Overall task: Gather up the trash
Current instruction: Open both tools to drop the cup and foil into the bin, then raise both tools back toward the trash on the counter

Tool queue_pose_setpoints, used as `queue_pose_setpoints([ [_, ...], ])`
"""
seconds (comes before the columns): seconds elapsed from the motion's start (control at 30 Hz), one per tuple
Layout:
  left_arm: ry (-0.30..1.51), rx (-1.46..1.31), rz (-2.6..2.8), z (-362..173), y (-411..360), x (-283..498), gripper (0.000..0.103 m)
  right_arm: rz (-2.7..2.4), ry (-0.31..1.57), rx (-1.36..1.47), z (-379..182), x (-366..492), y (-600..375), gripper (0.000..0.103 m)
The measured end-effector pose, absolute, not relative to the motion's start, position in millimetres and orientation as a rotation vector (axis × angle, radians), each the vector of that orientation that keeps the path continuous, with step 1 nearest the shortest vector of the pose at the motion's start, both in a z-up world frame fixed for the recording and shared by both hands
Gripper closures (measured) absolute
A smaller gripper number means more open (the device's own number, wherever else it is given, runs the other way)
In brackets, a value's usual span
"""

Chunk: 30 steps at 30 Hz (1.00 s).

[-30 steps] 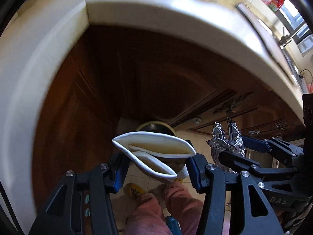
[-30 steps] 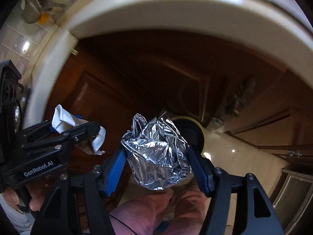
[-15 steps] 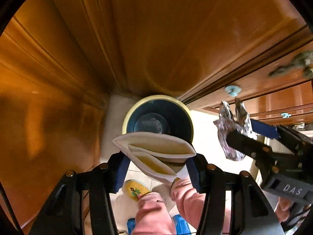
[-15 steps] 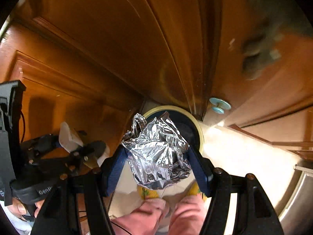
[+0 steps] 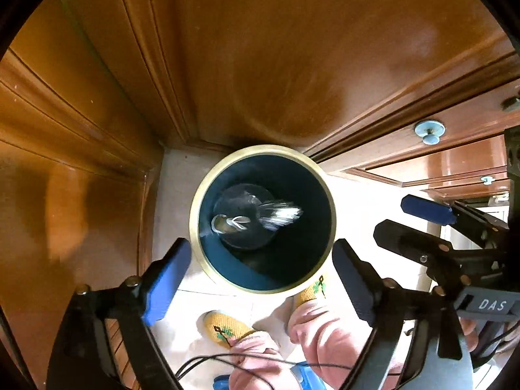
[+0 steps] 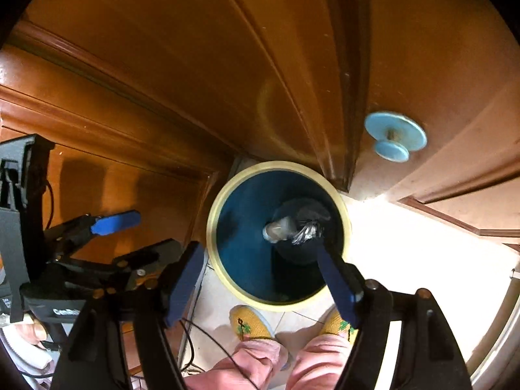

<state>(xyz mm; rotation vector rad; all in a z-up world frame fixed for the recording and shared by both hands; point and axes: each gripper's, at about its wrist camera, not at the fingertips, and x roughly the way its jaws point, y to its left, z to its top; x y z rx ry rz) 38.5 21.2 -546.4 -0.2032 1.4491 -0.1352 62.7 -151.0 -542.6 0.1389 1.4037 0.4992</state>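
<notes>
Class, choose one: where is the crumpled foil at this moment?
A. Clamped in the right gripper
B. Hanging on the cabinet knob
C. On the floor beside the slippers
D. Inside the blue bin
D: the foil shows inside the blue bin, while the right gripper stands open and empty.

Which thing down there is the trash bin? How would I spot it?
Look at the floor where the brown wooden cabinets meet in a corner. The trash bin stands there: round, dark blue inside, with a pale yellow rim, unlike the flat tiles and yellow slippers nearby.
</notes>
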Motion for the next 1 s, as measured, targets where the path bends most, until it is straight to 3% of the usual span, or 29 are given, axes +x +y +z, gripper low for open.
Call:
queue_pose_setpoints([
  [0.43,1.365,-0.155,-0.152,-493,9,33,0.013,0.411,1.374,0.141,-491,55,-165,0.030],
  [1.0,1.266,-0.064,-0.175,-300,2,6,0.013,0.397,1.265,0.131,-307,31,-167,0.029],
])
